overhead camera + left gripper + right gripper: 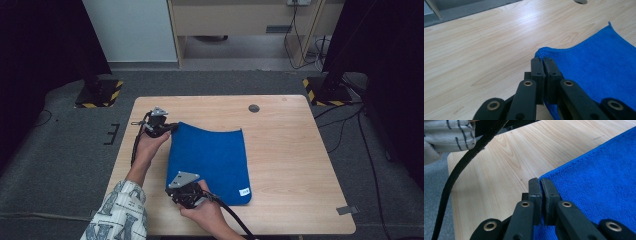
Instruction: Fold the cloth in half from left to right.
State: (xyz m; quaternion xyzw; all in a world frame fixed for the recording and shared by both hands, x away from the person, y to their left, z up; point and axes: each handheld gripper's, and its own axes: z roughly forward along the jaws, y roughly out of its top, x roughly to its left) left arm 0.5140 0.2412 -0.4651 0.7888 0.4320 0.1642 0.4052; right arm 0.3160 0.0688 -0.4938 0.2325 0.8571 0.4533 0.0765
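Lying flat on the wooden table [290, 150], a little toward its left edge and closer to the near edge than the far one, is a blue cloth [212, 160]. A small white label [244, 191] sits at the cloth's near right corner; whatever is printed on it is too small to read.

The left gripper [172, 126] is at the cloth's far left corner. The person's left hand [150, 142] holds it with the forearm coming up from the near left corner of the table, in a pale patterned sleeve [120, 212]. In the left gripper view its jaws are pressed together on the edge of the blue cloth [596, 65], right at that corner, with the fabric pinched between them.

The right gripper [172, 192] is at the cloth's near left corner, held by the right hand [207, 212] that reaches in over the near edge, its black cable [235, 220] trailing back toward the person. In the right gripper view its jaws are likewise closed on the cloth's hem [564, 167], clamping the corner of the blue fabric.
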